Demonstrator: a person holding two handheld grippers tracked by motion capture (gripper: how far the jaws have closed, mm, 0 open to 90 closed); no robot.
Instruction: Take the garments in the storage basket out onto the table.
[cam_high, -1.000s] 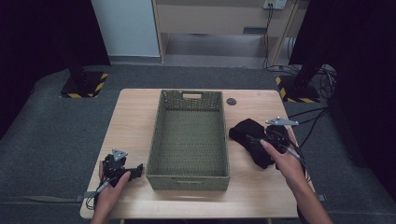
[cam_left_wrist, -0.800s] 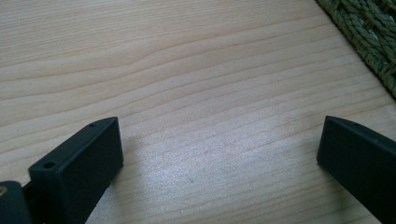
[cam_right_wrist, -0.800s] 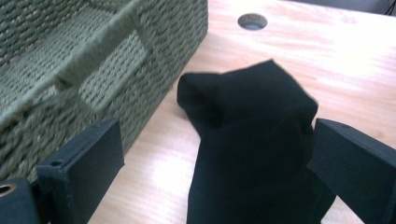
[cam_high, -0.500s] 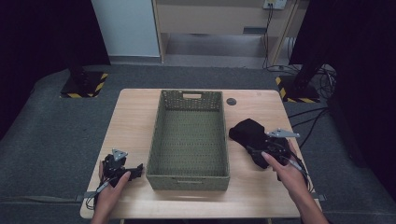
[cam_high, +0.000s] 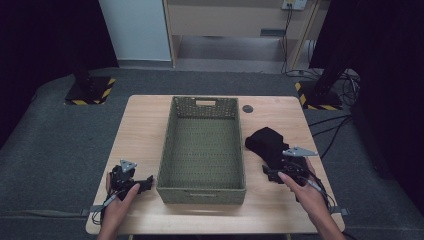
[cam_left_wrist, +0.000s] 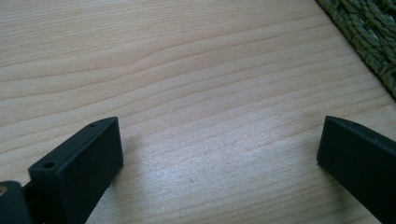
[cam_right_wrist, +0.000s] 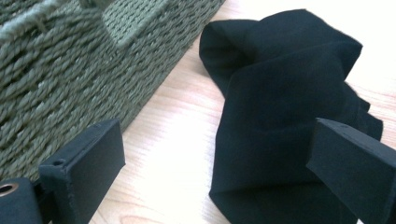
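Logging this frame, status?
Left gripper open over bare table. Right gripper open beside black cloth. Basket empty. Nothing in the way.

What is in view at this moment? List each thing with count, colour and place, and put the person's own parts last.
table: one, light wood, centre of the high view.
basket: one, woven green, empty, mid-table.
cloth: one, black, bunched on the table right of the basket.
small disc: one, dark, on the table by the basket's far right corner.
stand bases: two, black with yellow stripes, on the floor beyond the table.
left hand-held gripper: one, black, open, near the basket's front left corner.
right hand-held gripper: one, black, open, at the cloth.
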